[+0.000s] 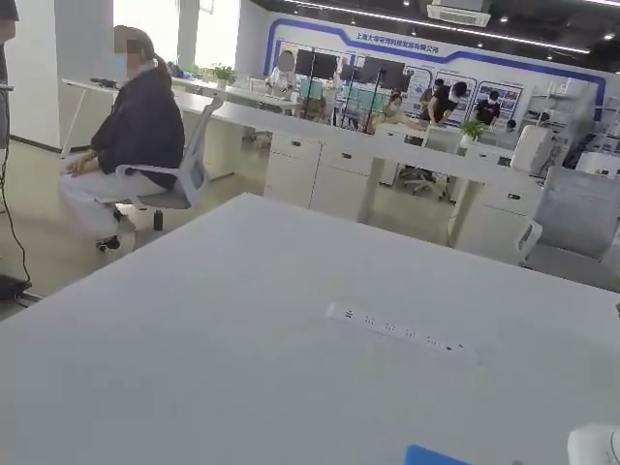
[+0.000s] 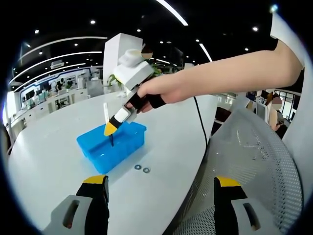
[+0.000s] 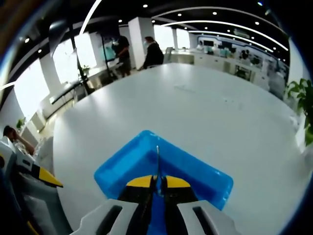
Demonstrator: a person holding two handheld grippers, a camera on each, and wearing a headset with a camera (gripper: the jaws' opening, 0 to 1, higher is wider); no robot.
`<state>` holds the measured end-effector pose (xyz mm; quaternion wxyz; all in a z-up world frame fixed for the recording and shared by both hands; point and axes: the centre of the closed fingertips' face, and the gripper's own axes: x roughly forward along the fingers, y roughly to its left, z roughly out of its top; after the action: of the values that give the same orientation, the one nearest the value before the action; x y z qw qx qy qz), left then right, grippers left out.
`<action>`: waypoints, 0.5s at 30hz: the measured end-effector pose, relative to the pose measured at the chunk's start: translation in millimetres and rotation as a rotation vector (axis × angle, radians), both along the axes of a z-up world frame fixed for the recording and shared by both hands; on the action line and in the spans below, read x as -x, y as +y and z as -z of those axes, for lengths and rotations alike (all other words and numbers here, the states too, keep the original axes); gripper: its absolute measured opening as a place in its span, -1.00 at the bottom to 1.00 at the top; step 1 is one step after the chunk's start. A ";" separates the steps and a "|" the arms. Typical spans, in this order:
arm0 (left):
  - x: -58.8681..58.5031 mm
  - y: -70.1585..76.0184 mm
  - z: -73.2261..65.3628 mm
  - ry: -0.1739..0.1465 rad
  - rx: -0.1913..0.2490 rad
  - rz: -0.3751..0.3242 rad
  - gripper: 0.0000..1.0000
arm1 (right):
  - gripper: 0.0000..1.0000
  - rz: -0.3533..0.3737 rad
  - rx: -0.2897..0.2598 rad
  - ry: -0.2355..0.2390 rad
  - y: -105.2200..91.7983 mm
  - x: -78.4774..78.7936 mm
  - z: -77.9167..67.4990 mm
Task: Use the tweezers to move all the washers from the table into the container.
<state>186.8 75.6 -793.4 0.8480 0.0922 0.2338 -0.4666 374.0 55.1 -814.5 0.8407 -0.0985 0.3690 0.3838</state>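
Right gripper (image 3: 157, 188): jaws closed on the tweezers (image 3: 157, 156), tip pointing down. Right hand (image 2: 149, 93) grips its body, bare forearm (image 2: 220, 68) extended. Left gripper (image 2: 159, 196): nearer, jaws wide apart.

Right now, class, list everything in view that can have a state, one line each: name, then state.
container: open-topped, upright on the table.
washers: two, lying flat on the table beside the container, not yet in it.
tweezers: gripped, tips pointing down into the container.
right tool: shut on the tweezers.
left tool: open, holding nothing.
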 end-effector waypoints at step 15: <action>1.3 -1.3 -0.2 0.000 0.003 0.009 0.81 | -0.91 -0.021 -0.027 -0.046 2.3 13.8 -29.1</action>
<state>185.5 74.3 -793.2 0.8461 0.0921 0.2329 -0.4706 360.3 57.4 -785.4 0.8461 -0.0998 0.3433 0.3954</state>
